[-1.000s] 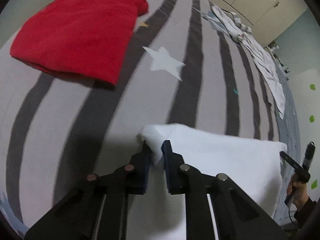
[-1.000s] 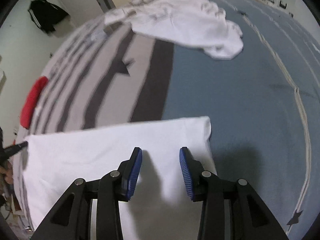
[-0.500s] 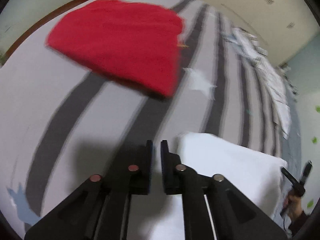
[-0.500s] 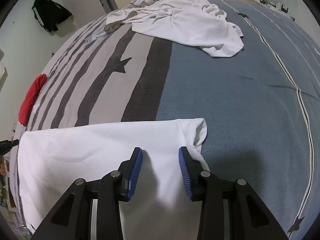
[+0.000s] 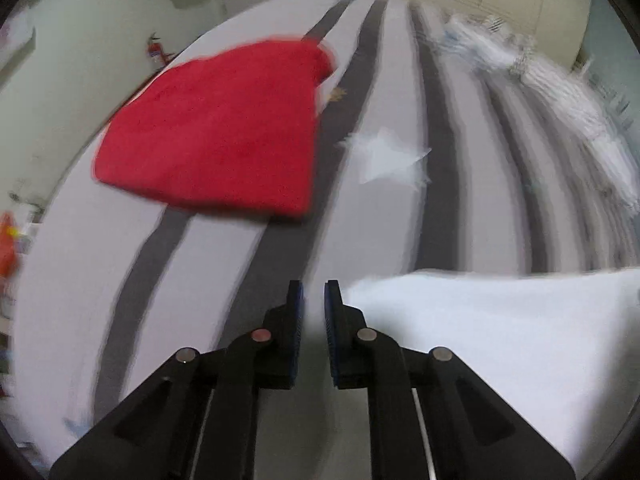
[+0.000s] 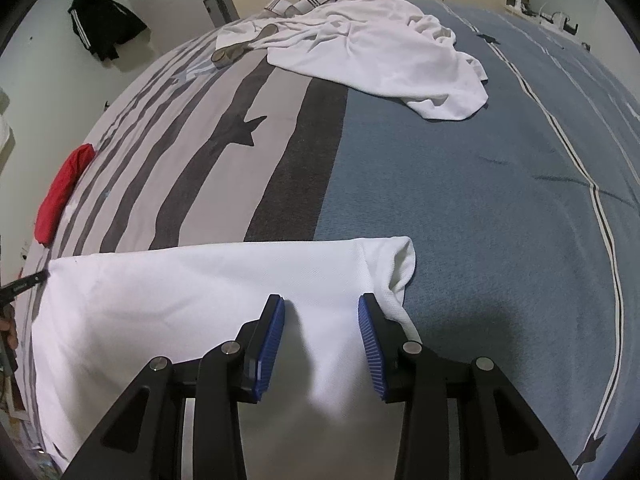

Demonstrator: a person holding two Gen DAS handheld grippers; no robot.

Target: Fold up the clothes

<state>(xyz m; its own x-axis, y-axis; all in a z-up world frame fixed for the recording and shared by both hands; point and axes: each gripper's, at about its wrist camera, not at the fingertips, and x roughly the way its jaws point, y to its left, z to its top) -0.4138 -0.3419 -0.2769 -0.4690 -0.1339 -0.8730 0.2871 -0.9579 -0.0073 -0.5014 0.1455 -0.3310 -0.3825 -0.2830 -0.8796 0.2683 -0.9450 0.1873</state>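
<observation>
A folded white garment [image 6: 180, 296] lies flat at the near edge of the bed. My right gripper [image 6: 322, 300] hovers over its right end, open, with its blue pads apart and only flat cloth beneath them. In the left wrist view the same garment [image 5: 500, 328] lies just to the right of my left gripper [image 5: 313, 286]. That gripper is shut with nothing between its pads, above the striped bedspread [image 5: 200, 280]. The tip of the left gripper [image 6: 24, 284] shows at the garment's left corner in the right wrist view.
A folded red cloth [image 5: 216, 132] lies on the stripes ahead and left of the left gripper; it also shows as the red cloth [image 6: 60, 196] at the bed's left edge. A crumpled white pile [image 6: 380, 52] lies at the far end. The blue half of the bedspread [image 6: 480, 200] stretches right.
The white garment's corner, between my left gripper's pads a second ago, is out of them. That gripper has lifted and swung left. The right gripper has stayed put.
</observation>
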